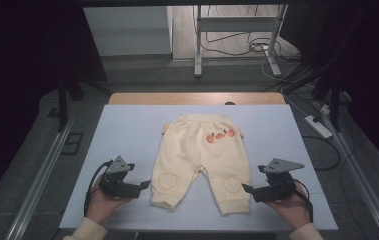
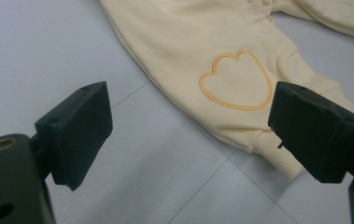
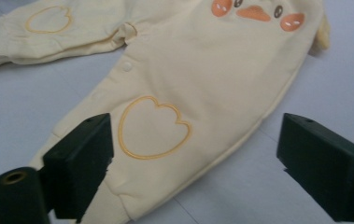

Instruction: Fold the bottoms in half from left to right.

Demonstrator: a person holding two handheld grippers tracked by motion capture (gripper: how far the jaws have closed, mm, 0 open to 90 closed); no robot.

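Currently:
Trousers (image 1: 201, 160): flat, mid-table (image 1: 127, 130), between my claws.
Left claw (image 1: 146, 185): released, beside one cuff.
Right claw (image 1: 246, 188): released, at other cuff.
Risk: pinching one layer only; cloth bunches.

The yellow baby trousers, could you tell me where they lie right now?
In the high view, the yellow baby trousers lie flat mid-table, between the left gripper and right gripper.

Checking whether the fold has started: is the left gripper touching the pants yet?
Apart. In the left gripper view the left gripper has its jaws wide open above the table, short of the pants leg cuff, gripping nothing.
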